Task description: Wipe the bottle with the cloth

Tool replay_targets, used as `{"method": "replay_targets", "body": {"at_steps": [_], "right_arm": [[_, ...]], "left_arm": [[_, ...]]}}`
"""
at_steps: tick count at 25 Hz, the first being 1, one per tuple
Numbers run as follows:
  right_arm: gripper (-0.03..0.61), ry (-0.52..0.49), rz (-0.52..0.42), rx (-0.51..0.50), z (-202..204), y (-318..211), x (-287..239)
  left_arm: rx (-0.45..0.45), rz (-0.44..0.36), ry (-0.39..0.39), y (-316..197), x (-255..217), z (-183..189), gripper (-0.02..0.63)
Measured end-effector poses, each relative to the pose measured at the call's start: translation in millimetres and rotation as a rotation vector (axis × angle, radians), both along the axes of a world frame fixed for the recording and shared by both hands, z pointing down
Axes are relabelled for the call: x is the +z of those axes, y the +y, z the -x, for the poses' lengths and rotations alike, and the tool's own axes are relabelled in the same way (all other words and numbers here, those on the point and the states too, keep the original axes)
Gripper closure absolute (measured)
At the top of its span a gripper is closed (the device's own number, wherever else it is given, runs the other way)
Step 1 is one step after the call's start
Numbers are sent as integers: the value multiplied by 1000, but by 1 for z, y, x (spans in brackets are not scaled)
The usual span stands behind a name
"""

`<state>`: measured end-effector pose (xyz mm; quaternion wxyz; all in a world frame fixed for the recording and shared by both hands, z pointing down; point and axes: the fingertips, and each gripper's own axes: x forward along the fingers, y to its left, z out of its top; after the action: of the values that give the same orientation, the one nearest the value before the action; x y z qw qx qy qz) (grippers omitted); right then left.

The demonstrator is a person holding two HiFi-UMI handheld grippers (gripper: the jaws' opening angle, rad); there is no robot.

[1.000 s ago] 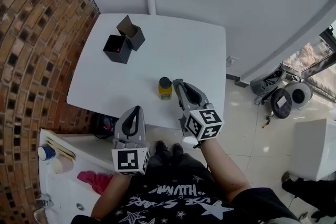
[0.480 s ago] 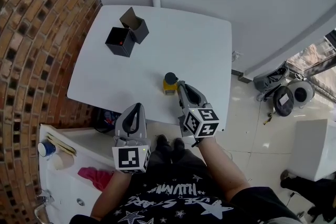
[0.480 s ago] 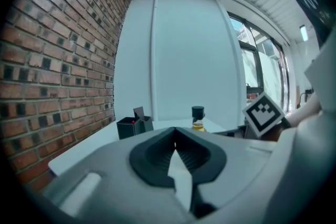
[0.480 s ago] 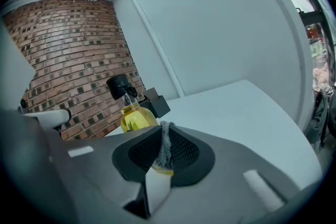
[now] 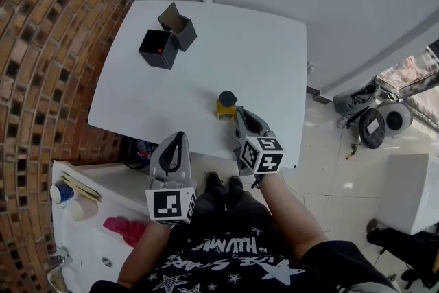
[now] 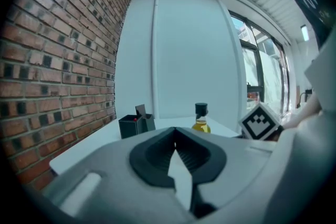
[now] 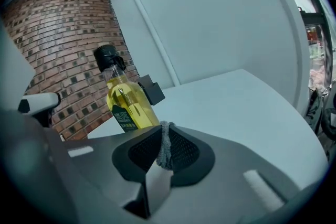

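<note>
At near edge of table (image 5: pixel 137 113): right gripper (image 5: pixel 241 114) pinching cloth (image 7: pixel 164 147) beside bottle (image 5: pixel 226 105). Left gripper (image 5: pixel 176 138) closed, empty. Likely toppling of unsteadied bottle under wiping push.

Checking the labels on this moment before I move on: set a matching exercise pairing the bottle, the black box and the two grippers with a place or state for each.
Things:
1. bottle
2. black box
3. left gripper
4. right gripper

Places or states:
A. shut on a grey cloth
B. open, at the far left of the table
C. shut, nothing between its jaws
D. upright by the table's near edge, yellow liquid, black cap

Pairs: 1-D, 2-B, 3-C, 4-A
</note>
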<state>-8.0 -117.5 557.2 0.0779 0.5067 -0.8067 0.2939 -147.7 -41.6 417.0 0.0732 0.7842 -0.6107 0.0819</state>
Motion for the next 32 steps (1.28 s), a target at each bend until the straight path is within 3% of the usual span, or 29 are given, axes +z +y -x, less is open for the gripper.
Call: {"method": "replay_targets", "body": {"at_steps": [9, 16, 18, 20, 25, 29, 32], "right_arm": [[537, 29, -50, 61, -30, 1, -24], [537, 54, -109, 125, -56, 6, -53], [537, 62, -123, 136, -61, 10, -60], [537, 74, -138, 135, -64, 14, -66], [537, 85, -175, 102, -68, 16, -76], [537, 69, -183, 55, -71, 15, -79], [537, 61, -186, 3, -75, 15, -82]], "left_arm": [[2, 8, 35, -8, 12, -7, 609], [50, 43, 30, -21, 46, -43, 360], [26, 49, 11, -25, 57, -47, 267], [-1, 52, -3, -28, 64, -53, 216], [-42, 117, -20, -41, 86, -74, 195], [-91, 122, -48, -55, 90, -92, 167], [-164, 147, -58, -66, 100, -96, 163]]}}
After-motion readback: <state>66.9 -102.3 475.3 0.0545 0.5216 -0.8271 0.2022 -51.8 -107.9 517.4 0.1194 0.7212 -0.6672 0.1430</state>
